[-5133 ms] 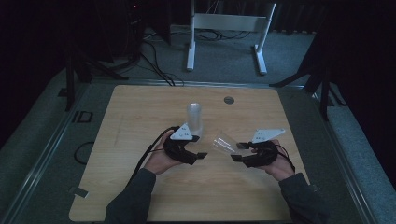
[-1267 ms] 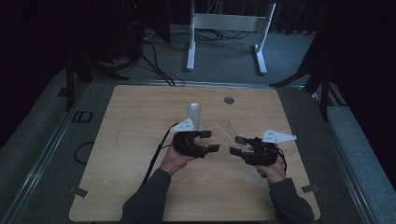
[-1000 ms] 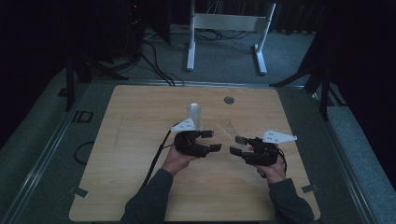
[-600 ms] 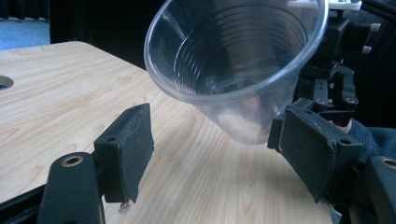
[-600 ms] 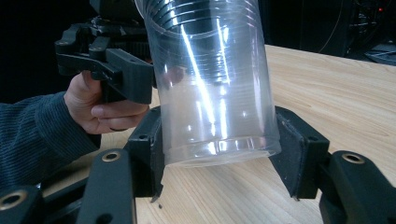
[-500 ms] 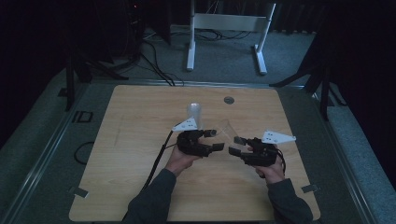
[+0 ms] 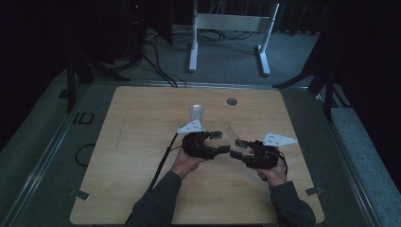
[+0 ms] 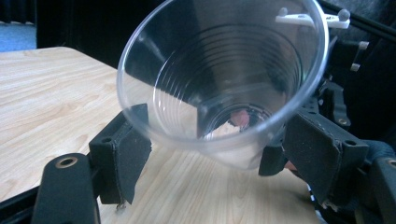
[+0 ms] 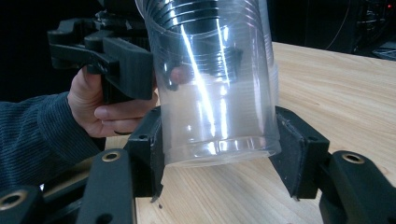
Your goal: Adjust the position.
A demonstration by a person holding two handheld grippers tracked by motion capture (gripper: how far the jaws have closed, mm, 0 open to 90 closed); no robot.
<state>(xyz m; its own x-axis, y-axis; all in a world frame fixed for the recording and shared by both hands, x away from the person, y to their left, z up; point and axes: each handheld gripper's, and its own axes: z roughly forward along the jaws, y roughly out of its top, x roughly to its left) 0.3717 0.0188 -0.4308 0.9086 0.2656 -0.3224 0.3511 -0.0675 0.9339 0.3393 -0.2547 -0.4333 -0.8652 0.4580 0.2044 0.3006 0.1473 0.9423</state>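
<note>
High view: table (image 7: 142, 189) fills mid-frame, both grippers at centre. Left gripper (image 8: 212, 158) jaws flank cup (image 8: 219, 79) rim, grip unclear. Right gripper (image 9: 217, 154) jaws pinch cup base. Stack (image 7: 196, 113) stands above left gripper.

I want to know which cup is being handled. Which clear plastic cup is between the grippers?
The clear plastic cup lying tilted between the left gripper and right gripper; the other cups, a whitish upright stack, stand apart behind the left gripper.
</note>
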